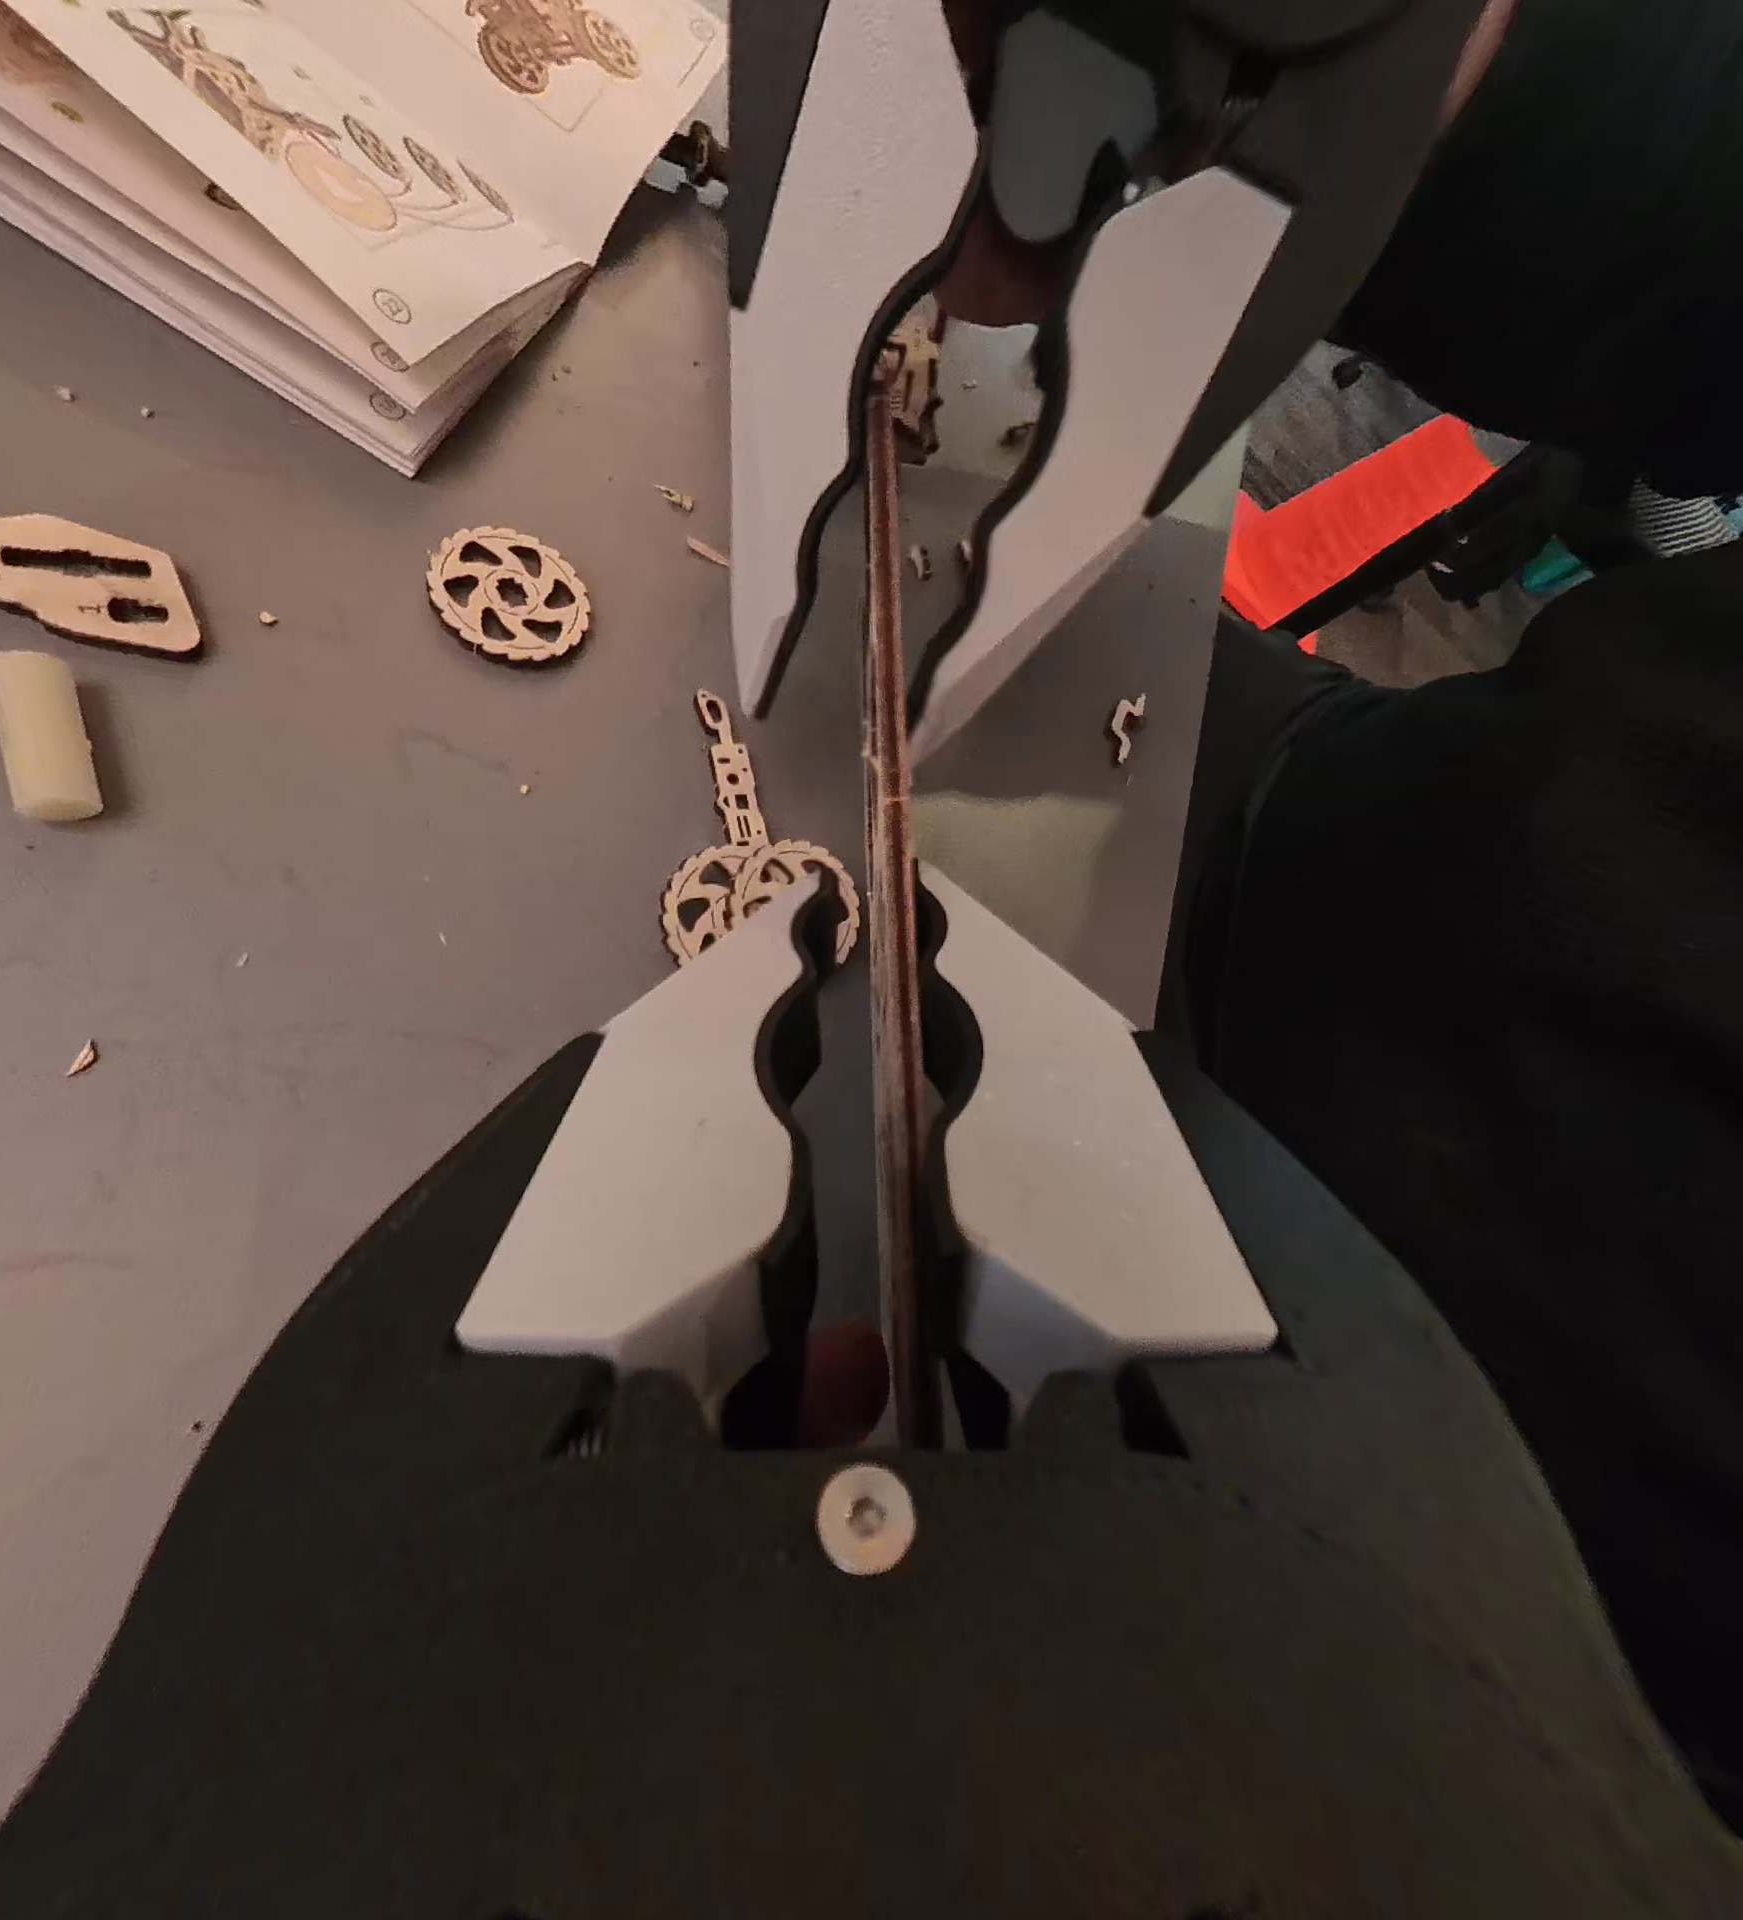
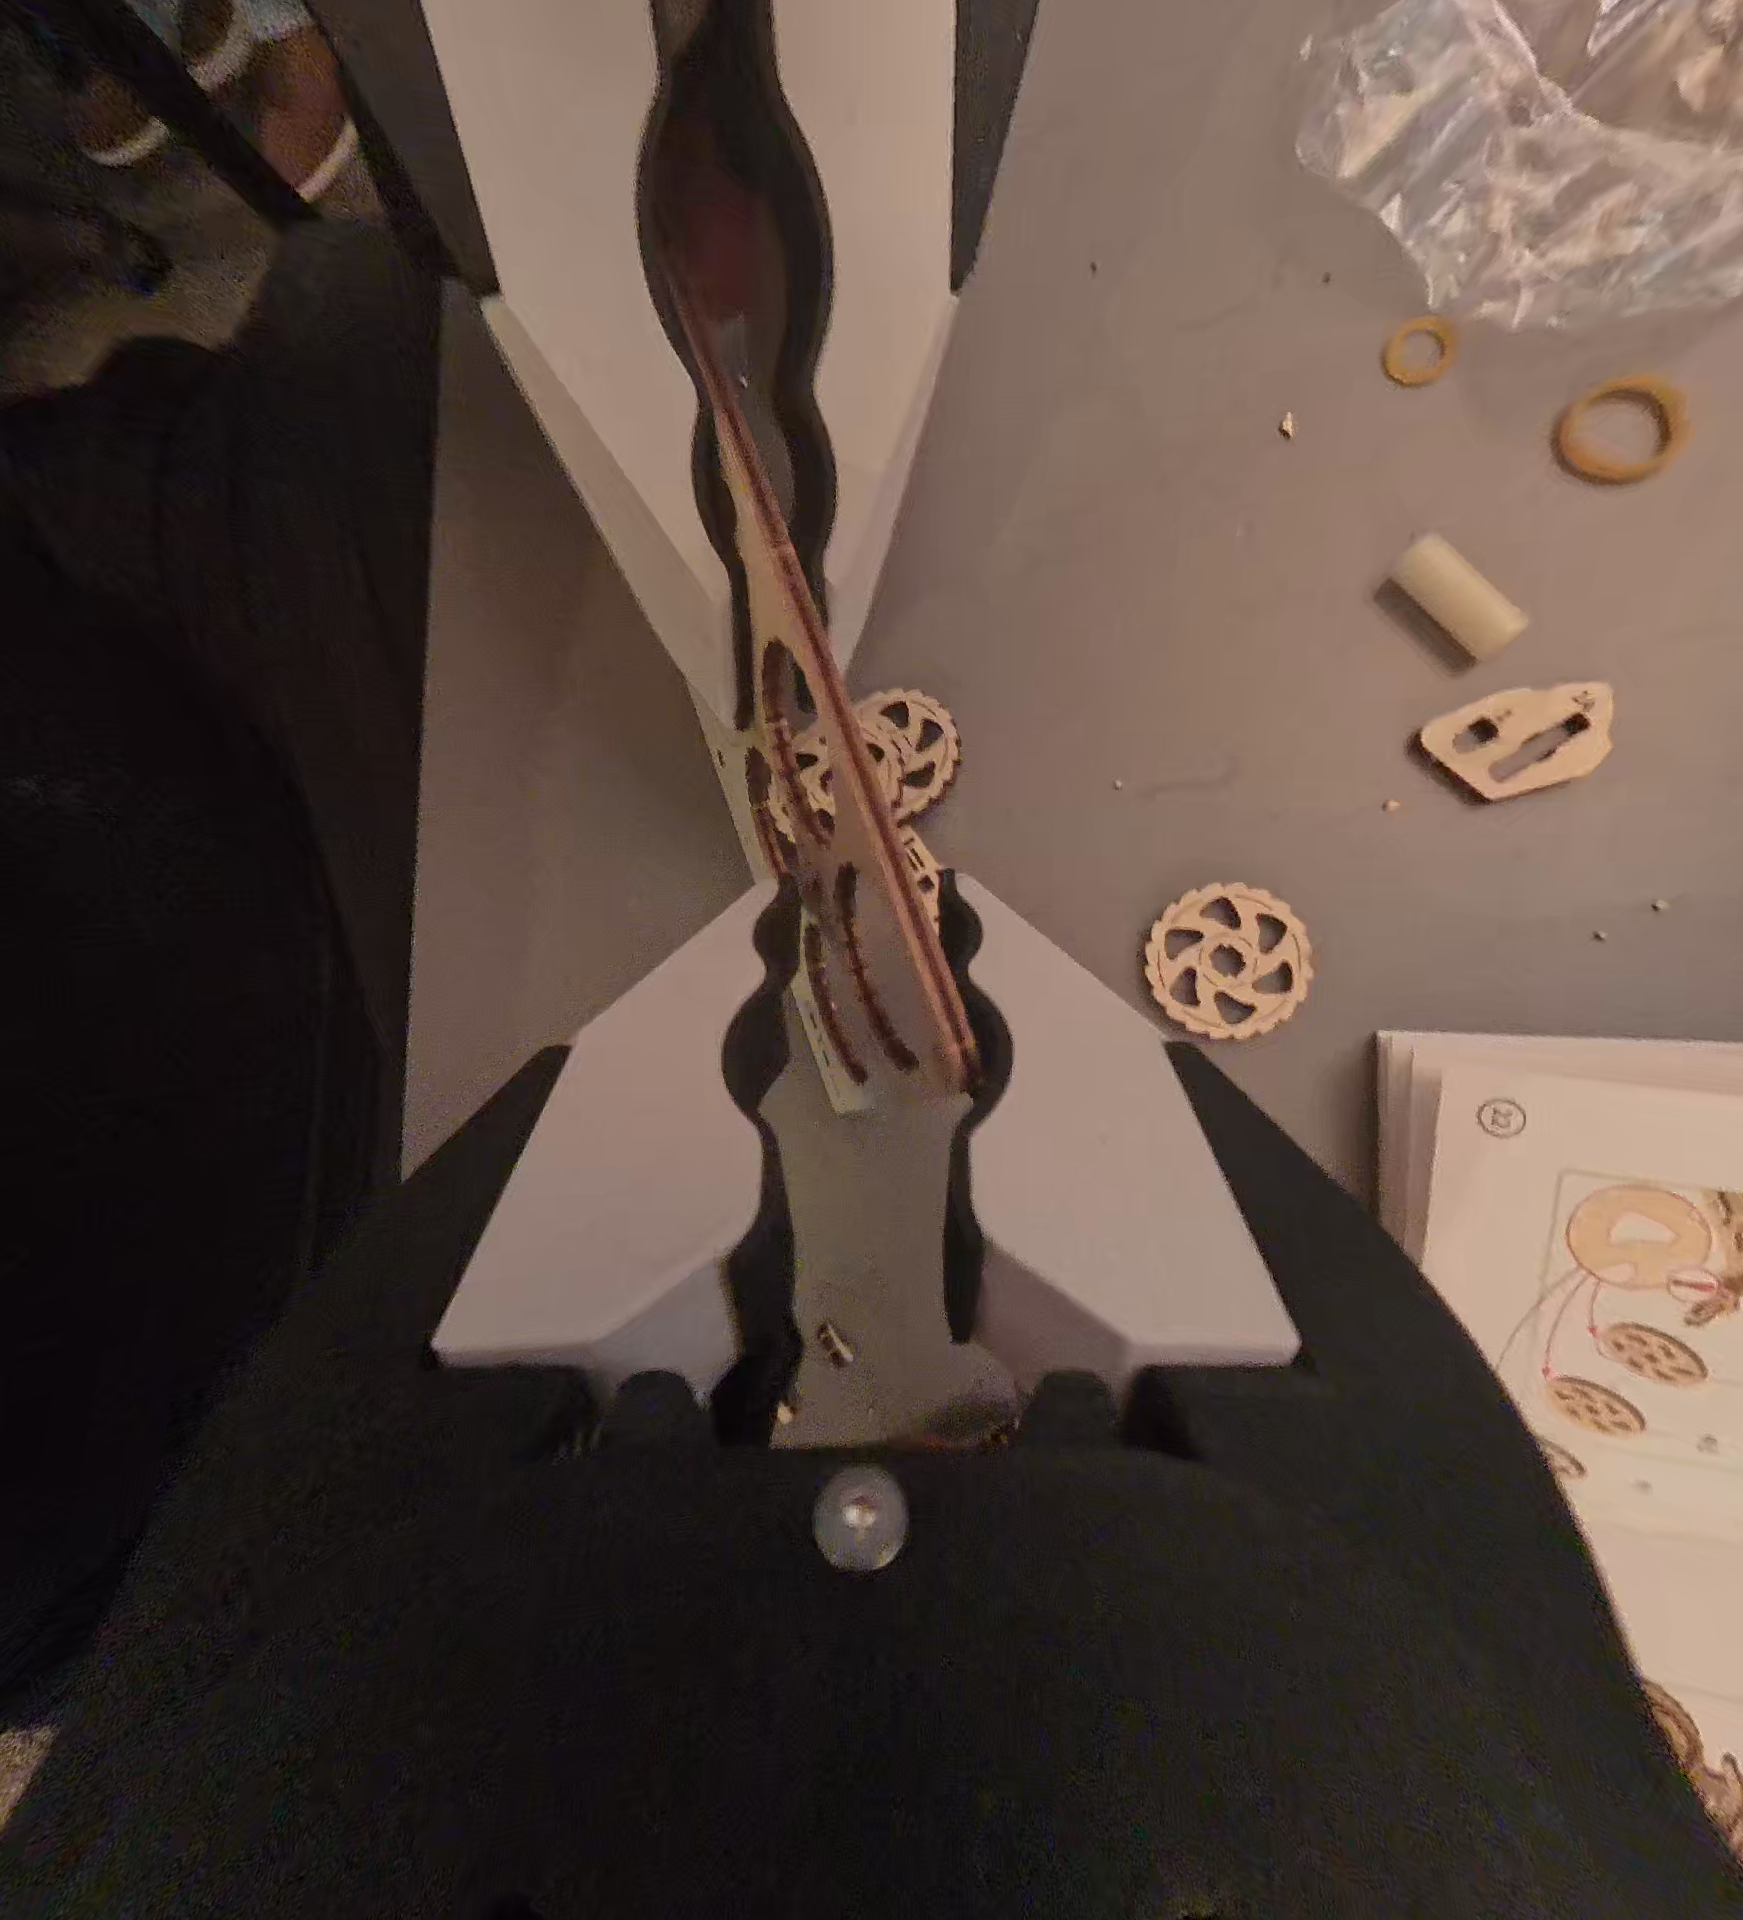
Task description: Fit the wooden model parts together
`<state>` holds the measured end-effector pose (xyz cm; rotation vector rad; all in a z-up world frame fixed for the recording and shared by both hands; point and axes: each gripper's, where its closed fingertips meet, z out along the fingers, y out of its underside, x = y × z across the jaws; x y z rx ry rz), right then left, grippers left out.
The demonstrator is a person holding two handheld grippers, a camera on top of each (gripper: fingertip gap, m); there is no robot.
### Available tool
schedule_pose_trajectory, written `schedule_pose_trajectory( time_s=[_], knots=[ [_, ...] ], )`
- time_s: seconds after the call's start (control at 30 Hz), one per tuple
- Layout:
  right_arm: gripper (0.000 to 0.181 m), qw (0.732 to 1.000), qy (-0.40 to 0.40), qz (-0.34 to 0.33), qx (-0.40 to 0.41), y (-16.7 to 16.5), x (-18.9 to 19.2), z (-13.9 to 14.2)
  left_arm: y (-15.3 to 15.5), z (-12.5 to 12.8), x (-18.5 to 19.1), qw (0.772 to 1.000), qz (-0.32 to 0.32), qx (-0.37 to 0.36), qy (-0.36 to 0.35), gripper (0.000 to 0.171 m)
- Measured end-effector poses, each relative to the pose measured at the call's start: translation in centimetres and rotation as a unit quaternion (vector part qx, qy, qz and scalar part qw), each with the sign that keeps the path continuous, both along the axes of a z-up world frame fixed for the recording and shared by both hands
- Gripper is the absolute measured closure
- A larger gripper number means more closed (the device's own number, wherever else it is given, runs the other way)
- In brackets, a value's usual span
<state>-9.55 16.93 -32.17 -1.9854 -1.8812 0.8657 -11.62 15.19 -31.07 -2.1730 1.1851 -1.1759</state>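
Observation:
A thin wooden plate with curved slots (image 1: 888,623) is held in the air between both grippers, edge-on in the left wrist view. My left gripper (image 1: 877,883) is shut on its near end. My right gripper (image 1: 846,717) comes from the far side, its jaws around the other end. In the right wrist view the plate (image 2: 846,810) lies slantwise across my right gripper (image 2: 867,888), its end wedged against the right finger. The left gripper (image 2: 784,675) grips it beyond. A loose gear (image 1: 508,594) (image 2: 1228,961) lies on the grey table (image 1: 327,1039).
On the table lie two joined gears with a lever (image 1: 732,894) (image 2: 914,743), a slotted flat piece (image 1: 77,582) (image 2: 1516,740), a white cylinder (image 1: 41,732) (image 2: 1449,613), two wooden rings (image 2: 1620,428), a plastic bag (image 2: 1573,156) and an open instruction booklet (image 1: 327,208) (image 2: 1625,1247). A person's dark clothing (image 1: 1573,1039) is close by. My left and right fingertips are right by each other. The loose gear (image 1: 508,594) sits 6 cm or so from the ends of my right fingers. It is also in sight in the right wrist view (image 2: 1218,950).

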Motion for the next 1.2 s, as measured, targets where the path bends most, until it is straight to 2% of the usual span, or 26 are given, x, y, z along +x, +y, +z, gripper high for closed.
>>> schedule_pose_trajectory(
  time_s=[0.1,0.23,0.33,0.37,0.4,0.43,0.5,0.53,0.63,0.73,0.87,1.2],
  knots=[
    [0.158,1.000,-0.009,0.001,0.001,-0.3,0.5,-0.3,-0.2,0.1,0.1,1.000,0.003,-0.012,-0.009,0.161],
    [0.178,0.999,0.010,0.006,-0.031,-1.3,0.5,0.2,-0.6,0.3,-0.6,0.999,0.010,-0.032,-0.018,0.132],
    [0.179,0.997,0.024,-0.014,-0.069,-1.3,0.8,0.1,-0.7,-0.7,-2.1,0.999,0.022,-0.026,0.008,0.137],
    [0.179,0.997,0.029,-0.014,-0.076,-1.3,0.9,0.1,-0.9,-1.0,-2.2,0.999,0.021,-0.022,0.011,0.142],
    [0.179,0.996,0.032,-0.010,-0.078,-1.3,0.9,0.2,-1.0,-1.0,-2.1,1.000,0.018,-0.011,0.004,0.157],
    [0.171,0.997,0.038,-0.015,-0.070,-1.1,0.7,0.4,-1.1,-0.9,-2.0,1.000,0.012,-0.004,0.003,0.169],
    [0.131,0.996,0.055,-0.035,-0.056,-0.3,-0.1,1.3,-1.4,-1.2,-1.9,1.000,0.001,-0.012,0.017,0.170],
    [0.127,0.997,0.066,-0.035,-0.026,0.0,-0.6,1.9,-1.3,-1.3,-1.8,1.000,0.000,-0.012,0.021,0.170],
    [0.147,0.996,0.075,-0.020,0.035,0.0,-2.2,3.0,-1.5,-1.4,-1.6,1.000,-0.003,-0.021,0.023,0.170],
    [0.157,0.996,0.079,-0.023,-0.033,-0.6,-3.5,2.8,-1.8,-1.3,-1.3,0.999,-0.008,-0.020,0.029,0.170],
    [0.173,0.995,0.076,-0.001,-0.061,-1.5,-4.0,2.4,-1.7,-1.4,-1.5,0.999,-0.004,-0.020,0.036,0.170],
    [0.176,0.994,0.051,-0.030,-0.090,-1.4,-3.7,2.3,-1.4,-1.4,-1.3,0.999,0.004,-0.020,0.044,0.169]
  ],
)
